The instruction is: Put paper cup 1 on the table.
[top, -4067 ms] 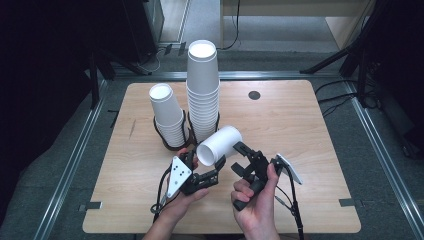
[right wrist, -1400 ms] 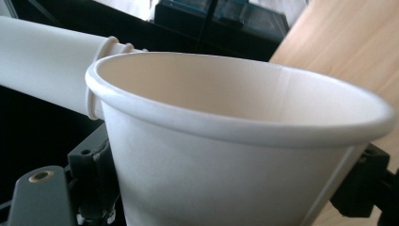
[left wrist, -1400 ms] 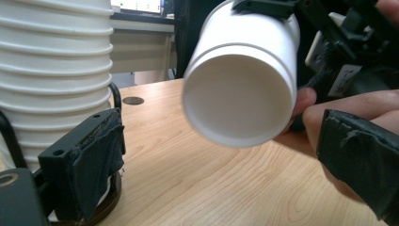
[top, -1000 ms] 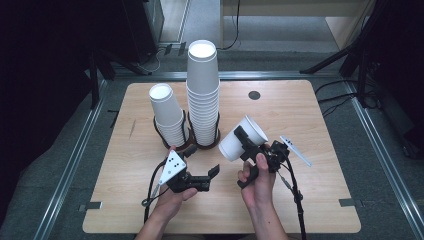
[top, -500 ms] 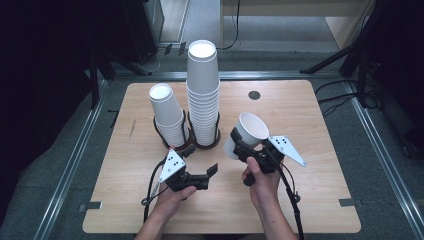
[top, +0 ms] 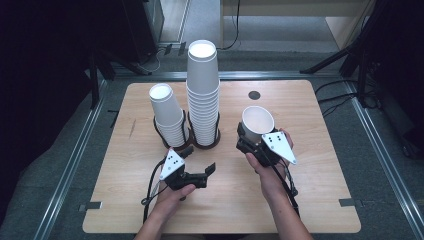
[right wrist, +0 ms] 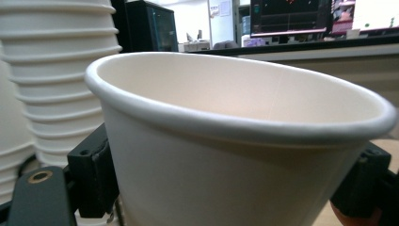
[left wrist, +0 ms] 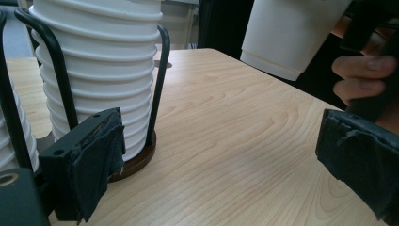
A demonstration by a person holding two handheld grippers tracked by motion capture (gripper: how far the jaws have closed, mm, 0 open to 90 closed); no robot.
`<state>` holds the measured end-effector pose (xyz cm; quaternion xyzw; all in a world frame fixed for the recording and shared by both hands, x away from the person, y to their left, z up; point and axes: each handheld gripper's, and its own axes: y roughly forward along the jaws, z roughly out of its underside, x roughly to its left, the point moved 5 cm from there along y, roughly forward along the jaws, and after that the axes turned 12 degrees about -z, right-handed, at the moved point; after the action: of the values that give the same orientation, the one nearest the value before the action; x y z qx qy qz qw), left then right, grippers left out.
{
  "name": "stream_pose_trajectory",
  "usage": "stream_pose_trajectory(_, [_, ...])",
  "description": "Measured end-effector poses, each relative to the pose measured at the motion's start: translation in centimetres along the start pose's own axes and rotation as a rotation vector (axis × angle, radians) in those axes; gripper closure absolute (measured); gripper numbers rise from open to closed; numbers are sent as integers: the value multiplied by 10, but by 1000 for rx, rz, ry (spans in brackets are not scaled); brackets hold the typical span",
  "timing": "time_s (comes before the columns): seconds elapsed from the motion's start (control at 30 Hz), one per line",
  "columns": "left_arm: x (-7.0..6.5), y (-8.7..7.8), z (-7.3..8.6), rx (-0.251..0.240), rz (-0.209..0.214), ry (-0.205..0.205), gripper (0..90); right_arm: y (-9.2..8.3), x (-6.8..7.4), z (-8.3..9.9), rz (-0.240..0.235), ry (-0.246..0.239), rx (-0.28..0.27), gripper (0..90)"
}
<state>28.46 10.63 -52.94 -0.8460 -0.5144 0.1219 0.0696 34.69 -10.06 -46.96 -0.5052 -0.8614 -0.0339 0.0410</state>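
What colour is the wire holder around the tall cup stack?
Black wire holder on a dark brown base, clearest in the left gripper view.

High view overhead, both tongs views low, sharing cup stack point(top: 202, 95)

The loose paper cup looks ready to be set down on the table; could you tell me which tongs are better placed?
Right. The right tongs already clamp the paper cup above bare table; the left tongs are open.

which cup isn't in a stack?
The single cup held mouth-up in the right claw, right of the tall stack. Every other cup is nested in the tall stack or the short stack, both in wire holders.
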Motion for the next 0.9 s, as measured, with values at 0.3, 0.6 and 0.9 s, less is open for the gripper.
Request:
stream_pose_trajectory(0.3, [1,0,0,0,-5,-6,20,21,-35,9,51,-8,-48,145])
stream_pose_trajectory(0.6, [3,0,0,1,-10,-7,21,36,-64,20,61,-9,-30,147])
stream_pose_trajectory(0.9, [6,-1,-1,-6,-15,-17,21,51,-78,32,68,-65,33,147])
